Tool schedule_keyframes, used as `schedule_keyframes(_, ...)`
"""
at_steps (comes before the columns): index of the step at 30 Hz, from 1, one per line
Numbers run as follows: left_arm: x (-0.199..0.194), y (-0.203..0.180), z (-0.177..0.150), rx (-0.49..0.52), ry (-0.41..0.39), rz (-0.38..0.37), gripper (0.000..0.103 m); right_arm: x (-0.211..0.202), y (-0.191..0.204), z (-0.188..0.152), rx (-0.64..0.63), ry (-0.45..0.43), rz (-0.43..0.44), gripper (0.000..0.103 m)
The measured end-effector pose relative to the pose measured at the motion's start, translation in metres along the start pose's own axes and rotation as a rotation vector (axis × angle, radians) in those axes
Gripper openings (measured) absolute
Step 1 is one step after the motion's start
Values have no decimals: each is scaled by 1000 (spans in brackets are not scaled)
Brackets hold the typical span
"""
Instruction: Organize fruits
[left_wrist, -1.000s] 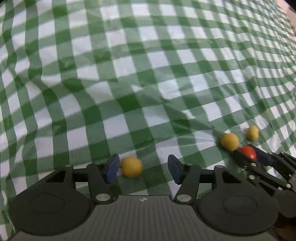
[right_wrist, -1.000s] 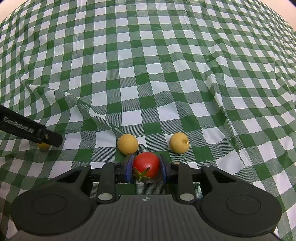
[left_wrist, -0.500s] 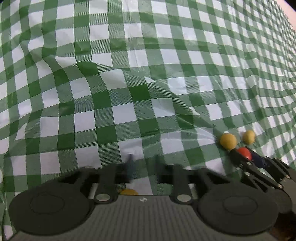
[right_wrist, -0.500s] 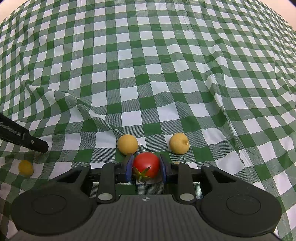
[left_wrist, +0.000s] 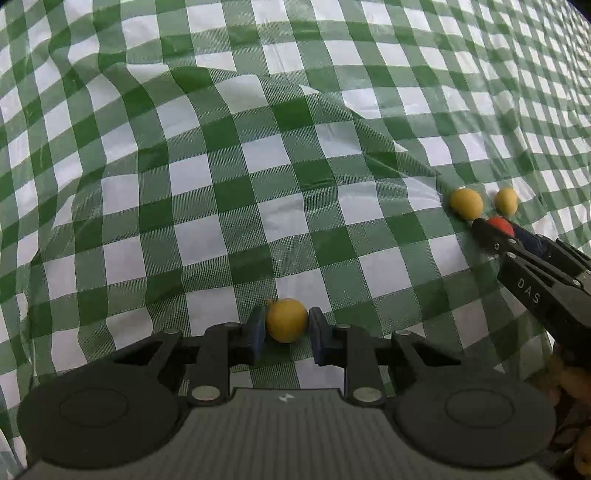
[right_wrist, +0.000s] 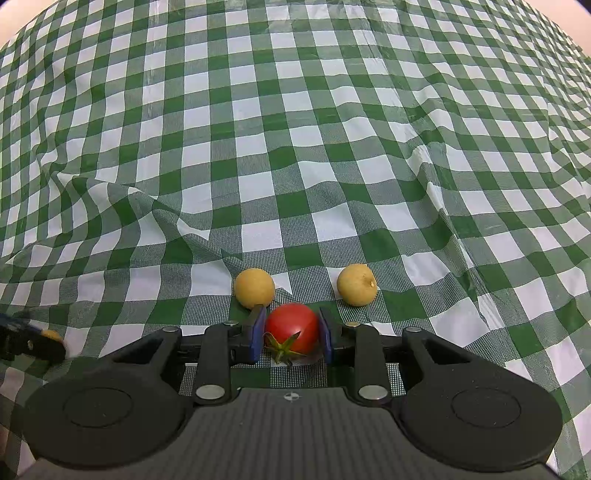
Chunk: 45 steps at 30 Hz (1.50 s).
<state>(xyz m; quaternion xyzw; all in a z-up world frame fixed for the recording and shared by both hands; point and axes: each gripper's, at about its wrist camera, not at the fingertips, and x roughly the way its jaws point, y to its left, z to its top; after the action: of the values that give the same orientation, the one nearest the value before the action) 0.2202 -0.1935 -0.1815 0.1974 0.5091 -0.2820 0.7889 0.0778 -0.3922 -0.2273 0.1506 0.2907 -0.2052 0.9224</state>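
You are gathering the stray fruit: your left gripper (left_wrist: 286, 329) is pinching a small yellow fruit (left_wrist: 286, 319) on the checked tablecloth (left_wrist: 258, 158), while your right gripper (right_wrist: 291, 334) is clamping the cherry tomato (right_wrist: 292, 326) beside two yellow fruits (right_wrist: 255, 287). Half a second ago the left fingers were blurred and the fruit sat under them; now it is caught. Next, you should be carrying it toward that pair.

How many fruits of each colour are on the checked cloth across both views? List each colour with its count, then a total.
Yellow fruits: 3, one between the left gripper pads, two by the right gripper
Red tomato: 1
Total: 4
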Motion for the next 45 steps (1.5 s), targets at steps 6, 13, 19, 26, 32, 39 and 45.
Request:
schedule_keyframes(6,-9,0,-1,-7,-27,-10,27,-9,-4,3,44,-52,-2,31)
schedule_keyframes(13,-63,-3,-28,-98,-87,-24,28,-35,-7,4,63,-128,-10,31)
schedule_keyframes(19,-135,5,-90,-224,-134,8,28,-99,9,-6,41,-83,68,31)
schedule_keyframes(26,-212,15,-155,-283,-195,57,28,-210,49,-49,-37,-29,167,31)
schedule_keyframes(32,-263,20,-213,-294,-260,67,28,-270,84,-70,-124,-1,252,31)
schedule_keyframes(39,-282,36,-264,-371,-274,54,28,-308,109,-76,-170,11,290,31)
schedule_keyframes(45,-290,53,-277,-407,-306,52,28,-321,127,-80,-230,23,294,31)
